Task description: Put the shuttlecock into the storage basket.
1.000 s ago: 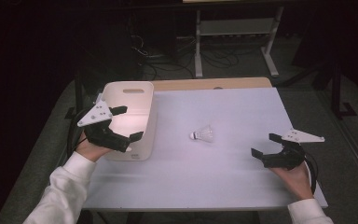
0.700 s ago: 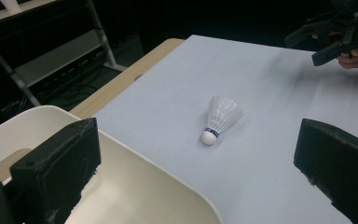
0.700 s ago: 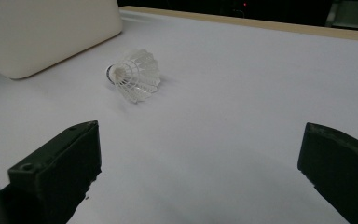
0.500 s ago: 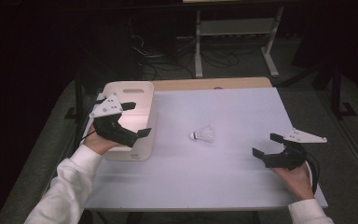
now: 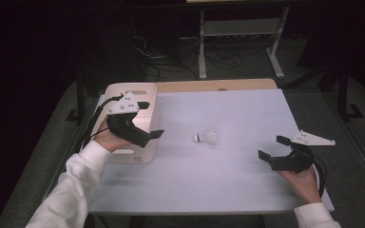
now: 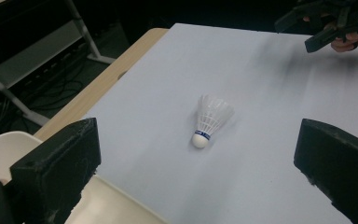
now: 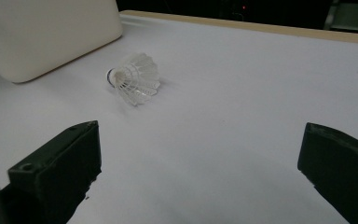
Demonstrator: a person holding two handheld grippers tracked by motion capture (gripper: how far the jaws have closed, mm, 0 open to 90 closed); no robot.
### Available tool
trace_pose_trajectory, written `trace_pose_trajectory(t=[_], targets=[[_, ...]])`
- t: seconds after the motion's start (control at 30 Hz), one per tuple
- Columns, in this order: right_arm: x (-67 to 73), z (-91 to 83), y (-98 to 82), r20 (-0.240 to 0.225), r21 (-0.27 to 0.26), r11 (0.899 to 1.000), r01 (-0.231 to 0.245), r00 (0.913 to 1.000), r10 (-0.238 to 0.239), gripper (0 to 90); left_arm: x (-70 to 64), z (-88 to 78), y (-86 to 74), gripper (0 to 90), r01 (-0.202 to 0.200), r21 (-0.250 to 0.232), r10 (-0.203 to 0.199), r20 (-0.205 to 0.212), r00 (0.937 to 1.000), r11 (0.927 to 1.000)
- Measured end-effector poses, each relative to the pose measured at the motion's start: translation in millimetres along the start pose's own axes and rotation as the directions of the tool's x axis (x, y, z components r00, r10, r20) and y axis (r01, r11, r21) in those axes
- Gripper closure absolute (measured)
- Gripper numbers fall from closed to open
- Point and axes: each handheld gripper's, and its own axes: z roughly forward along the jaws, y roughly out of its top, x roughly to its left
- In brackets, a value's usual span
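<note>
— Since the biggest thing should be named first, what is seen?

— A white table (image 5: 228, 175) is seen, with a cream bin (image 5: 138, 95) set on its left side. The left gripper (image 5: 149, 119) is held over the bin, and the right gripper (image 5: 274, 148) is rested low near the right edge. Both are spread wide open, and nothing is gripped by either.

— And the small thing?

— A white shuttlecock (image 5: 207, 137) is laid on its side in the middle of the table, between the two grippers and apart from both. It is near the bin but not touching it.

— How should it be picked up well?

— It looks as if the feathers would be crushed by a hard squeeze. A slow, soft close should be used, best around the round cork end. The jaws should be lined up on each side of it first.

— What is shown by one view and not by another?

— In the left gripper view, a blue band on the cork (image 6: 199, 138) is shown, and the cork is pointed toward that gripper. In the right gripper view, the feather skirt (image 7: 138, 78) is turned toward the camera, and the cork is mostly hidden behind it. From the high view, the band is too small to be seen.
</note>
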Motion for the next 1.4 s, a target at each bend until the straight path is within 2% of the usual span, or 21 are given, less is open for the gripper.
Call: trace_pose_trajectory(t=[0.1, 0.37, 0.83, 1.0, 1.13, 1.17, 1.33, 1.37, 1.4], targets=[[-0.3, 0.0, 0.3, 0.0, 0.0, 1.0, 0.002, 1.0, -0.002, 0.0, 0.3, 5.3, 2.6, 0.0, -0.019, 0.015, 0.019, 0.017, 0.9997, 0.9997], [-1.1, 0.1, 0.3, 0.002, 0.005, 1.0, -0.004, 1.0, 0.004, 0.0, 1.4, 18.4, 9.7, 0.0, -0.032, 0.045, 0.03, 0.047, 0.9984, 0.9985], [-4.4, -3.9, -0.7, 0.007, -0.003, 1.0, -0.01, 0.9999, 0.01, 0.0, 3.2, 45.3, 18.2, 0.0, -0.061, 0.117, 0.048, 0.106, 0.9932, 0.9913], [-4.5, -5.0, -0.3, 0.007, -0.013, 1.0, -0.01, 0.9999, 0.01, 0.0, 3.9, 53.9, 21.9, 0.0, -0.068, 0.137, 0.052, 0.111, 0.9925, 0.9882], [-3.7, -5.9, -0.1, 0.01, -0.02, 1.0, -0.007, 0.9999, 0.007, 0.0, 5.3, 60.4, 26.4, 0.0, -0.09, 0.168, 0.068, 0.131, 0.9891, 0.9816], [-4.1, -6.5, 0.0, 0.009, -0.024, 1.0, -0.004, 1.0, 0.004, 0.0, 6.1, 62.3, 27.8, 0.0, -0.105, 0.183, 0.08, 0.139, 0.9871, 0.9776], [-5.1, -7.3, -0.1, 0.004, -0.029, 1.0, -0.007, 1.0, 0.007, 0.0, 4.1, 71.8, 30.8, 0.0, -0.11, 0.202, 0.077, 0.164, 0.9834, 0.9731], [-5.2, -7.3, -0.2, 0.005, -0.028, 1.0, -0.009, 1.0, 0.009, 0.0, 4.3, 73.1, 31.4, 0.0, -0.118, 0.21, 0.083, 0.168, 0.9822, 0.9707], [-5.2, -7.2, -0.4, 0.005, -0.027, 1.0, -0.01, 0.9999, 0.01, 0.0, 5.3, 74.5, 32.4, 0.0, -0.137, 0.223, 0.099, 0.173, 0.9799, 0.9651]])
